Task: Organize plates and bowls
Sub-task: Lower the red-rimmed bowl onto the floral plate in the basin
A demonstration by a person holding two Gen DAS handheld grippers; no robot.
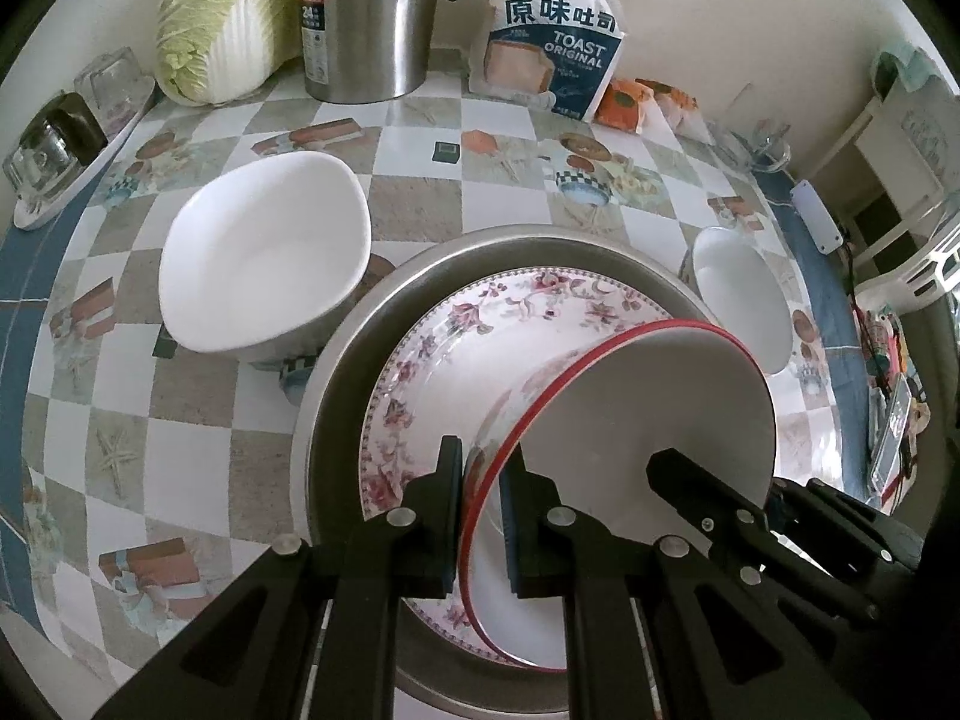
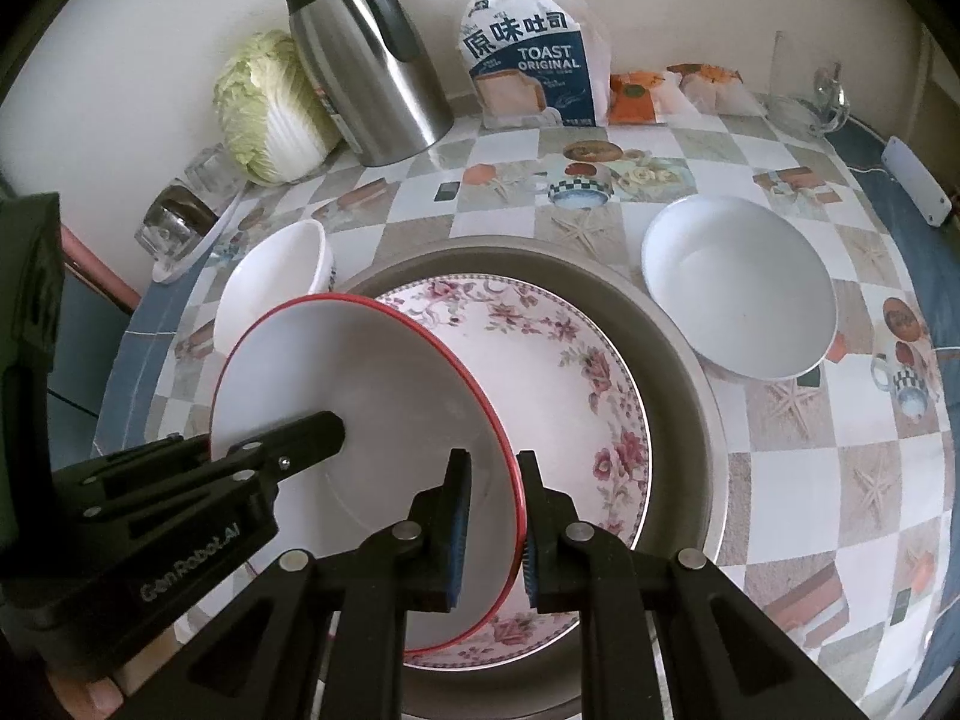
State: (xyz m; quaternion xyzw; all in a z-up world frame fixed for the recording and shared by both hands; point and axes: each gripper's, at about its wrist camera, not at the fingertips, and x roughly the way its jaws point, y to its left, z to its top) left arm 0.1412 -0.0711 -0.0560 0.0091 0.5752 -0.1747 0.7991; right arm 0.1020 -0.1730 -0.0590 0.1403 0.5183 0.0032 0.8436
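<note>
A red-rimmed white plate [image 1: 648, 414] [image 2: 360, 396] is held tilted over a floral plate [image 1: 456, 348] [image 2: 558, 360] that lies in a round metal tray [image 1: 336, 396] [image 2: 678, 348]. My left gripper [image 1: 483, 468] is shut on the plate's left rim. My right gripper [image 2: 493, 480] is shut on its right rim; one of its fingers [image 1: 690, 474] shows in the left wrist view. A white bowl [image 1: 258, 258] [image 2: 270, 282] stands left of the tray. A white shallow dish [image 1: 744, 294] [image 2: 738, 282] lies right of it.
At the back wall stand a cabbage [image 2: 270, 102], a steel thermos jug [image 2: 366, 60], a toast bag [image 2: 534, 60] and orange packets [image 2: 636, 93]. Glasses [image 1: 54, 138] sit on a tray at the far left, and a glass mug [image 2: 828, 102] at the far right.
</note>
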